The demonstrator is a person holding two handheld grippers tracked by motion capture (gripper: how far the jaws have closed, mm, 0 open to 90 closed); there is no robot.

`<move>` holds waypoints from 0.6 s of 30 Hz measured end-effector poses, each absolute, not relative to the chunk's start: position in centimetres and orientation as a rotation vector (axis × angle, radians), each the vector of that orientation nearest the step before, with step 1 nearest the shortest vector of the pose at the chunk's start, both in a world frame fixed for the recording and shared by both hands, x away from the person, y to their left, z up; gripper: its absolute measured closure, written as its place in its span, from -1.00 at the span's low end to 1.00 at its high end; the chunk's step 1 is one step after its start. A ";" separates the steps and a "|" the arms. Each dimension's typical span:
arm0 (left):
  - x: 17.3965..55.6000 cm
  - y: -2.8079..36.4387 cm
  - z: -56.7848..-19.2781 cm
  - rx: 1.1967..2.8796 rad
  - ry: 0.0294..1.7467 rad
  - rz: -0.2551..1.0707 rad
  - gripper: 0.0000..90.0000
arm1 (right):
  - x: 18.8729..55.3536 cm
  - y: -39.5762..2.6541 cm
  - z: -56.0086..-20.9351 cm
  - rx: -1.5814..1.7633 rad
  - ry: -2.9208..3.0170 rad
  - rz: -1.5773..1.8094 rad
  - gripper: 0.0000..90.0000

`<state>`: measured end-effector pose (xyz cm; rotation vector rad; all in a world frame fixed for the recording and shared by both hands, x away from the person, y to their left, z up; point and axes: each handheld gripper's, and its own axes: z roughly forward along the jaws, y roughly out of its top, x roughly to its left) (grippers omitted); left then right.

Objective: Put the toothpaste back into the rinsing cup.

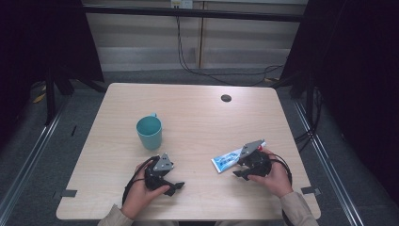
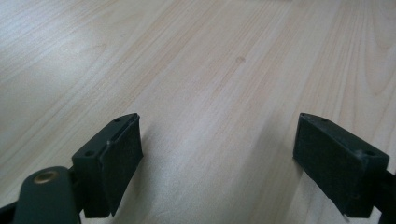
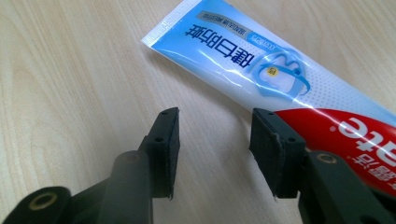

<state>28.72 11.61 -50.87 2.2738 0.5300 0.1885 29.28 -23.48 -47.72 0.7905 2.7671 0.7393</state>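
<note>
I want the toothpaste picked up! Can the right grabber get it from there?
Probably yes. The right gripper is open right beside the toothpaste tube, which lies flat on the table with nothing between them.

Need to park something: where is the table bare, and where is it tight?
Bare: the whole far half of the table behind the teal cup, and the middle strip between cup and toothpaste tube. Tight: the near edge, around the left gripper and right gripper.
</note>
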 end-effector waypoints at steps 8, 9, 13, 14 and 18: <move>28.7 11.6 -50.9 2.273 0.531 0.190 -0.66 | 29.4 -24.8 -45.9 0.786 2.732 0.776 -0.22; 28.7 11.6 -50.9 2.273 0.531 0.190 -0.66 | 29.6 -25.1 -45.6 0.783 2.711 0.775 -0.30; 28.7 11.6 -50.9 2.273 0.530 0.188 -0.66 | 31.2 -26.2 -44.6 0.759 2.646 0.727 -0.55; 28.7 11.6 -50.9 2.272 0.531 0.188 -0.66 | 31.4 -26.2 -44.5 0.744 2.642 0.716 -0.55; 28.7 11.6 -50.9 2.273 0.532 0.190 -0.66 | 32.3 -26.0 -44.4 0.678 2.665 0.689 -0.57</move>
